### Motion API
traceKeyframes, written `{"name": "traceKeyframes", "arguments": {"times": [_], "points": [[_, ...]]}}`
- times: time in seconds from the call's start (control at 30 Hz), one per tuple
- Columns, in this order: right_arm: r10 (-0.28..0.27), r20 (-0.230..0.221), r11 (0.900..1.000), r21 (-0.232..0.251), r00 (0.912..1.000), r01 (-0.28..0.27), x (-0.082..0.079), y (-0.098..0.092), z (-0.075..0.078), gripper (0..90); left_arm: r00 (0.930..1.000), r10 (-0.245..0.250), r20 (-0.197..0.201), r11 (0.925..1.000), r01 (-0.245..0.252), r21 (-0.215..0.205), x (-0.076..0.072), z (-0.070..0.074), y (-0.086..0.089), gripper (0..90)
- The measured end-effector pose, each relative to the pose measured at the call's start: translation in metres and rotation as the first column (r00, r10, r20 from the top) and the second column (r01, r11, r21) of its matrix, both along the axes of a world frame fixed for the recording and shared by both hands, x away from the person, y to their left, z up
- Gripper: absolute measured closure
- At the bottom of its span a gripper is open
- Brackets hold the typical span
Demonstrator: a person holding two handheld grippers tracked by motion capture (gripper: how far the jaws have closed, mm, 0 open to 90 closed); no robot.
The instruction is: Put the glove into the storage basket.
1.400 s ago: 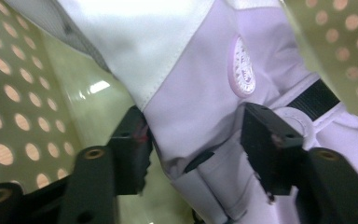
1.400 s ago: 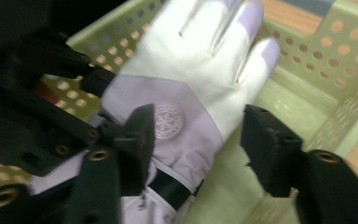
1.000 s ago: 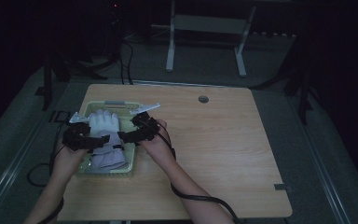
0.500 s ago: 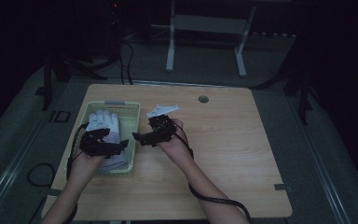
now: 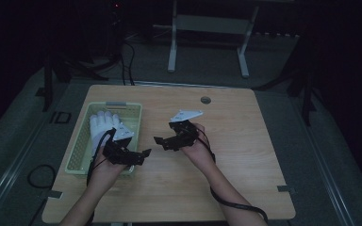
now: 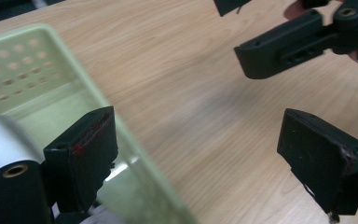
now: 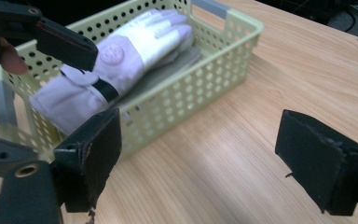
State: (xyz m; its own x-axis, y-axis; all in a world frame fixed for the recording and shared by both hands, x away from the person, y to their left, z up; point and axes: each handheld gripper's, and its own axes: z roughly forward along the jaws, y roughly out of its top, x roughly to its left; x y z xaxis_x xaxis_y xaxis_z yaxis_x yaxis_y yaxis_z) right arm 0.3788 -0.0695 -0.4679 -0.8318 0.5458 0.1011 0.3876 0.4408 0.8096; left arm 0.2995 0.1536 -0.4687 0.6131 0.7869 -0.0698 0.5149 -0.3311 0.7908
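Observation:
A white glove (image 5: 102, 125) with a dark wrist band lies in a pale green perforated basket (image 5: 78, 155) on the left of the wooden table. My left gripper (image 5: 141, 156) hovers over the basket's near right corner, open, with nothing between its jaws. My right gripper (image 5: 161, 142) is over bare wood just right of the basket, open and empty, pointing back at it. In the right gripper view the glove (image 7: 135, 51) rests on something grey inside the basket (image 7: 205, 79). My left gripper (image 6: 200, 158) straddles the basket's rim (image 6: 51, 70).
The wooden table (image 5: 245, 155) has bare room to the right of both hands. A small round grommet (image 5: 205, 100) sits near its far edge. Dark floor, cables and a metal stand leg (image 5: 172, 47) lie beyond the table.
Both grippers have drawn back from the glove. The right one moved right, off the basket and over bare wood. The left one moved toward me, to the basket's near right corner. The glove stays in the basket.

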Motion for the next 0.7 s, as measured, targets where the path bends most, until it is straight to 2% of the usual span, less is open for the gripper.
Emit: {"name": "traceKeyframes", "arguments": {"times": [0.1, 0.13, 0.17, 0.27, 0.4, 0.43, 0.63, 0.7], "points": [[-0.010, 0.008, 1.000, -0.014, 0.9999, 0.011, 0.000, -0.008, -0.001, 14.4, 0.9998, -0.019, 0.003, 0.9998, 0.019, 0.002, -0.001, -0.002, -0.007, 12.5], [-0.018, 0.004, 1.000, -0.014, 0.9998, 0.018, 0.000, -0.017, -0.003, 14.4, 0.9990, -0.044, 0.000, 0.9990, 0.044, -0.001, -0.002, -0.004, -0.014, 12.5], [-0.018, 0.004, 1.000, -0.014, 0.9998, 0.018, 0.000, -0.017, -0.003, 14.4, 0.9990, -0.044, 0.000, 0.9990, 0.044, -0.001, -0.002, -0.004, -0.014, 12.5], [-0.036, 0.007, 0.999, -0.014, 0.9993, 0.036, 0.000, -0.034, -0.008, 14.3, 0.9968, -0.080, -0.006, 0.9967, 0.080, -0.015, -0.004, -0.008, -0.027, 12.5], [-0.049, 0.006, 0.999, -0.014, 0.9988, 0.049, 0.000, -0.043, -0.013, 14.4, 0.9944, -0.105, -0.011, 0.9943, 0.105, -0.017, -0.005, -0.010, -0.035, 12.5], [-0.051, 0.001, 0.999, 0.000, 0.9987, 0.051, 0.000, -0.049, -0.017, 14.3, 0.9918, -0.125, -0.025, 0.9917, 0.125, -0.033, -0.005, -0.012, -0.040, 12.5], [-0.062, -0.003, 0.998, -0.010, 0.9981, 0.062, -0.002, -0.071, -0.034, 14.4, 0.9817, -0.188, -0.032, 0.9822, 0.187, -0.018, -0.012, -0.022, -0.059, 12.5], [-0.066, -0.009, 0.998, -0.011, 0.9978, 0.066, -0.004, -0.077, -0.038, 14.4, 0.9762, -0.213, -0.041, 0.9770, 0.212, -0.018, -0.014, -0.026, -0.065, 12.5]]}}
